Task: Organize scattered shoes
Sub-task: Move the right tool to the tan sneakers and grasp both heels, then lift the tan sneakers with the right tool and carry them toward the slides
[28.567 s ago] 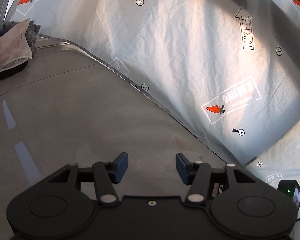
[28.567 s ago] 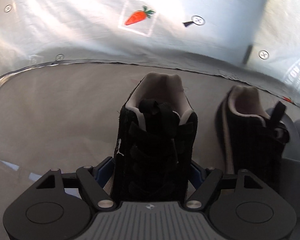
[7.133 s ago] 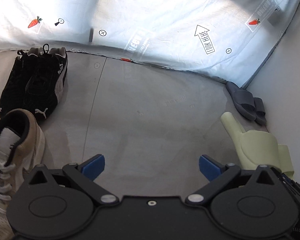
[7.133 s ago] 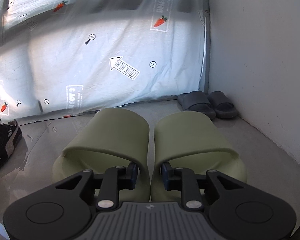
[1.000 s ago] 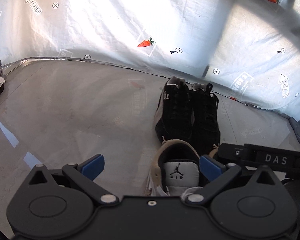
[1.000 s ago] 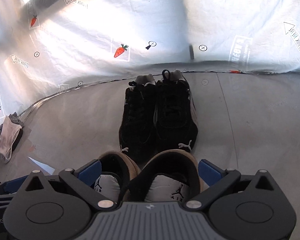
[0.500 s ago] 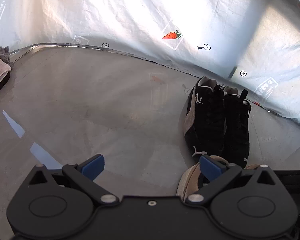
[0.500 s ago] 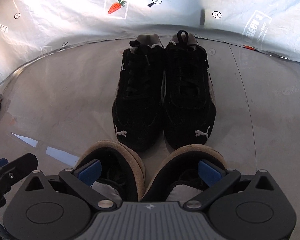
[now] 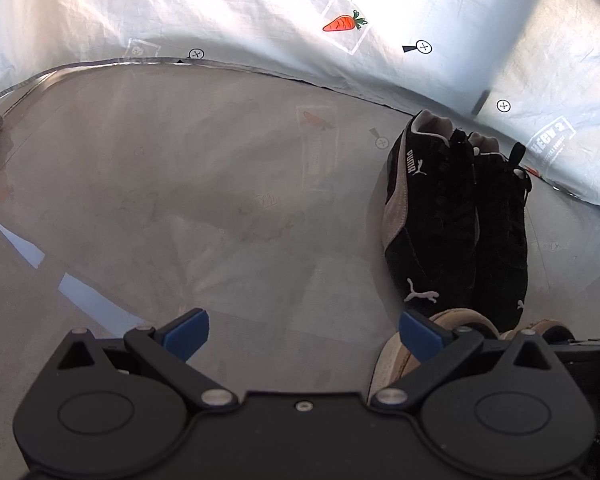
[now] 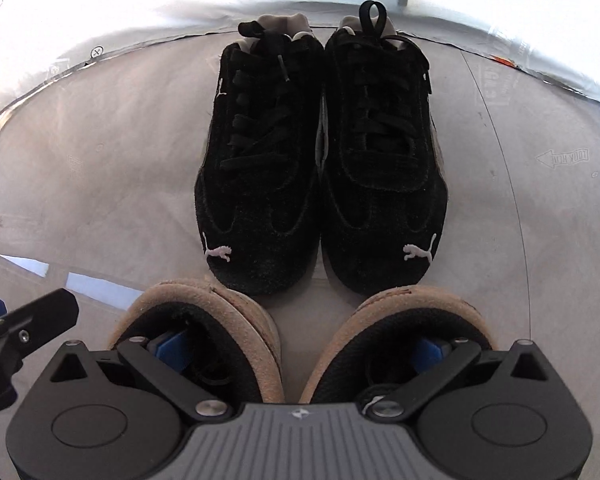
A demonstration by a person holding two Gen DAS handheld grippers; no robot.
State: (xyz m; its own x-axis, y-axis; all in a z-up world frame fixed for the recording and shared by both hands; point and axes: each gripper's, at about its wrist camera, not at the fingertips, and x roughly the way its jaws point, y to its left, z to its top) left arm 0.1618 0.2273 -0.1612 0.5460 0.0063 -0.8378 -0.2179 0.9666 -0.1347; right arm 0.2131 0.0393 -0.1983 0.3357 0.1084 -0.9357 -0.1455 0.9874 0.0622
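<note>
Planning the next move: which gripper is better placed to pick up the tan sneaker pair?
Right. The right gripper has one finger inside each tan sneaker collar; the left gripper hangs open over bare floor beside them.

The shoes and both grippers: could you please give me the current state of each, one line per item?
Black sneakers: upright, side by side, laced, toes toward the camera.
Tan sneakers: upright, side by side, just behind the black pair.
Right gripper: open, one finger inside each tan collar.
Left gripper: open, empty, over bare floor.
</note>
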